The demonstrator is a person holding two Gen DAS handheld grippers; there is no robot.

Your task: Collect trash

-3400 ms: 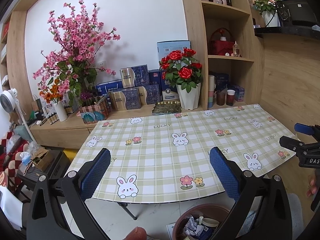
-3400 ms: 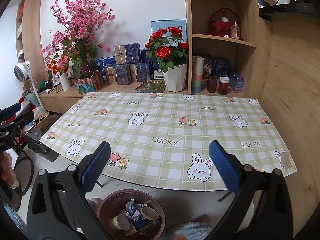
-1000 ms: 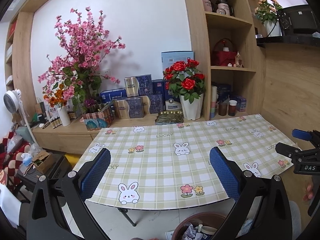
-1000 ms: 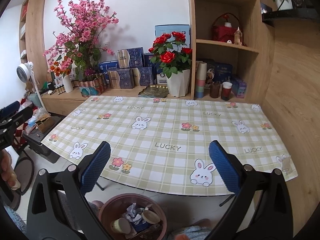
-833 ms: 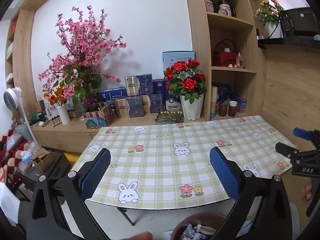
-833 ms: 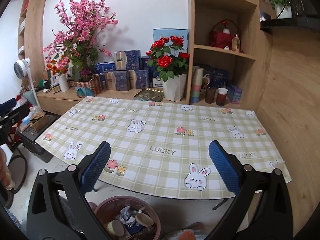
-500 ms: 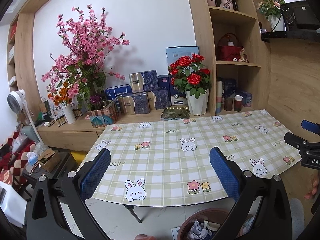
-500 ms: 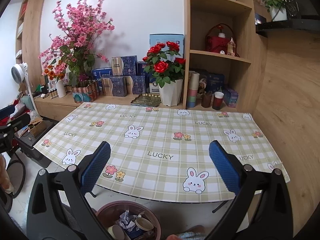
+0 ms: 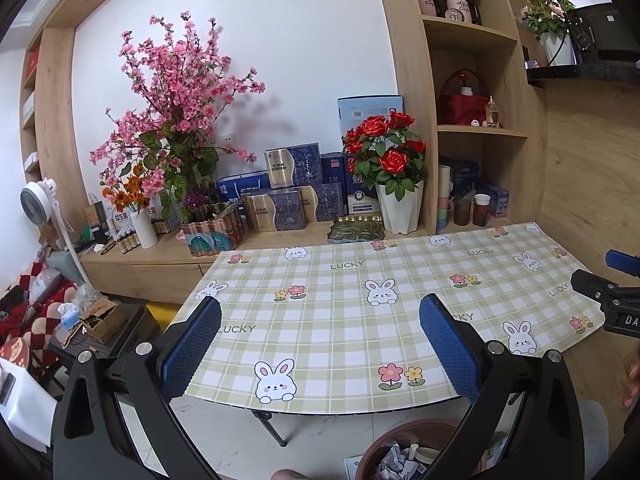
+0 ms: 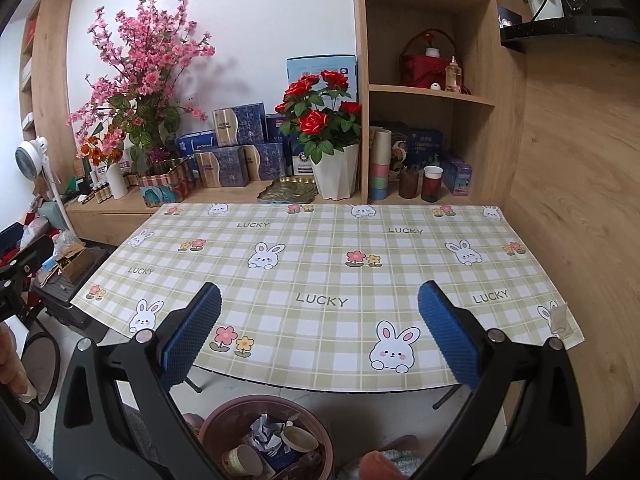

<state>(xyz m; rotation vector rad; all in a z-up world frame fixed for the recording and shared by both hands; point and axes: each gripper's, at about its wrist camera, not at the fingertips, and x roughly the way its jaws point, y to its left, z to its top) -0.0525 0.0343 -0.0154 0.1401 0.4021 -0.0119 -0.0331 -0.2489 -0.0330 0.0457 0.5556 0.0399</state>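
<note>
Risk from here looks small: tablecloth (image 10: 320, 264) shows no trash, so a stray sweep toward the far shelf could knock the rose pot (image 10: 334, 176). Left gripper (image 9: 320, 344) & right gripper (image 10: 319, 330) both spread wide, holding nothing, touching nothing. Trash (crumpled paper, cups) sits in the brown bin (image 10: 224, 420) on the floor, near side, below the table edge.

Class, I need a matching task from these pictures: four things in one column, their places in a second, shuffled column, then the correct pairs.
Things:
1. trash bin
2. red roses
3. white fan
4. red basket

Places:
A. on a shelf
B. far left of the room
C. on the floor before the table
D. in a white pot behind the table

Pairs: 1-C, 2-D, 3-B, 4-A
</note>
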